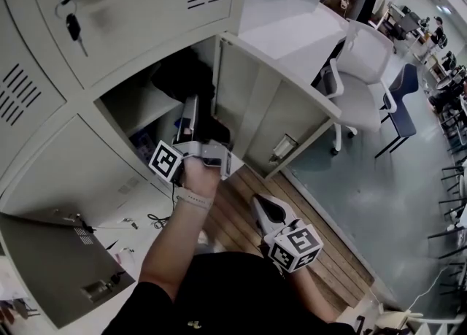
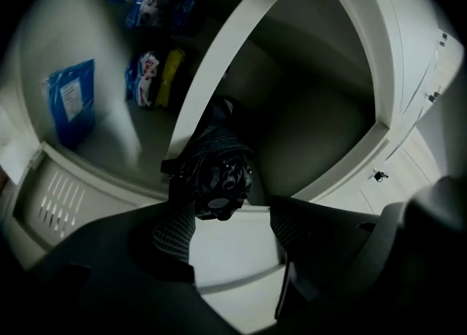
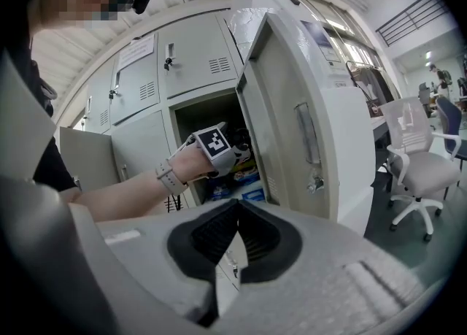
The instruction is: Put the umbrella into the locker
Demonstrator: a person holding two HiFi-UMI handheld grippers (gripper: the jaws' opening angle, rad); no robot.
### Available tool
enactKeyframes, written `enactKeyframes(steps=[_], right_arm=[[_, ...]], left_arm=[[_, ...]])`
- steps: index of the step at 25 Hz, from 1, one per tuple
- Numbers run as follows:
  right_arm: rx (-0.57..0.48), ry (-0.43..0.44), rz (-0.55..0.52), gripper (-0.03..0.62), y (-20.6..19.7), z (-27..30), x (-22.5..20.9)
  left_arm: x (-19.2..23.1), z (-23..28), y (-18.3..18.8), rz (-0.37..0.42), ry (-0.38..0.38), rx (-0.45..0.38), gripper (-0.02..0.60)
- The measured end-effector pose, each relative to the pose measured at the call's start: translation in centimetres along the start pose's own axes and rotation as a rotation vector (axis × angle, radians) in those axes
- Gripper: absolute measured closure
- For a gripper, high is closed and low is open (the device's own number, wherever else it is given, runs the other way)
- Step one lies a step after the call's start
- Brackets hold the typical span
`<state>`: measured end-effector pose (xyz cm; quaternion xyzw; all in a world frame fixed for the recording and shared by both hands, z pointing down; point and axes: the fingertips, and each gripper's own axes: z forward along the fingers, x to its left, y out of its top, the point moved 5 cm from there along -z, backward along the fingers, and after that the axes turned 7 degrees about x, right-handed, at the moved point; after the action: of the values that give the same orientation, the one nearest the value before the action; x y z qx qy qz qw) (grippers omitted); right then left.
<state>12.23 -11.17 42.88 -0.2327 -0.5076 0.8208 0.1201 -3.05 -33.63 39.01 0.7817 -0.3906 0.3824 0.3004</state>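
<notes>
Head view. Left gripper [image 1: 191, 111] is reaching into the open locker [image 1: 131, 107], arm stretched forward. Right gripper [image 1: 266, 213] hangs low near the body, well apart from the opening. Dark contents lie deep inside; cannot pick out the umbrella here.

Left gripper view. The jaws of the left gripper [image 2: 233, 217] are apart with nothing clamped between them. The black folded umbrella [image 2: 215, 173] lies inside the locker, end-on just past the tips, nearer the left pad and against a pale divider [image 2: 219, 56]. Cannot tell whether it touches the pad. Blue packets [image 2: 71, 100] lie beyond the divider.

Right gripper view. The jaws of the right gripper [image 3: 237, 213] are closed together and empty. The locker door [image 3: 292, 129] stands wide open.

Handling, as a judgement: a compact umbrella, likely light. It probably has a stiff core under loose, slick fabric that can slide in a grip. If it needs re-seating, take it across the bundled body near mid-length, squeezing onto the core, not the folds.
</notes>
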Motion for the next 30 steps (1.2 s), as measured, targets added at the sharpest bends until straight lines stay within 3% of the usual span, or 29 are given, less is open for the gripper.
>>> enactKeyframes(steps=[7, 12, 16, 24, 30], right_arm=[[0.006, 0.001, -0.003, 0.597, 0.2, 0.7, 0.3], [0.012, 0.004, -0.004, 0.597, 0.3, 1.2, 0.3], [0.013, 0.006, -0.004, 0.597, 0.3, 1.4, 0.4], [0.009, 0.003, 0.011, 0.597, 0.0, 1.0, 0.3], [0.004, 0.013, 0.016, 0.597, -0.6, 0.4, 0.7]], left_arm=[[-0.1, 2.8, 3.7, 0.054, -0.004, -0.030, 0.273], [0.1, 3.9, 5.5, 0.065, -0.003, -0.042, 0.310], [0.7, 4.2, 5.5, 0.060, 0.005, -0.036, 0.341], [0.8, 4.0, 5.2, 0.069, 0.014, -0.036, 0.344], [0.2, 2.3, 2.6, 0.050, 0.011, 0.038, 0.344]])
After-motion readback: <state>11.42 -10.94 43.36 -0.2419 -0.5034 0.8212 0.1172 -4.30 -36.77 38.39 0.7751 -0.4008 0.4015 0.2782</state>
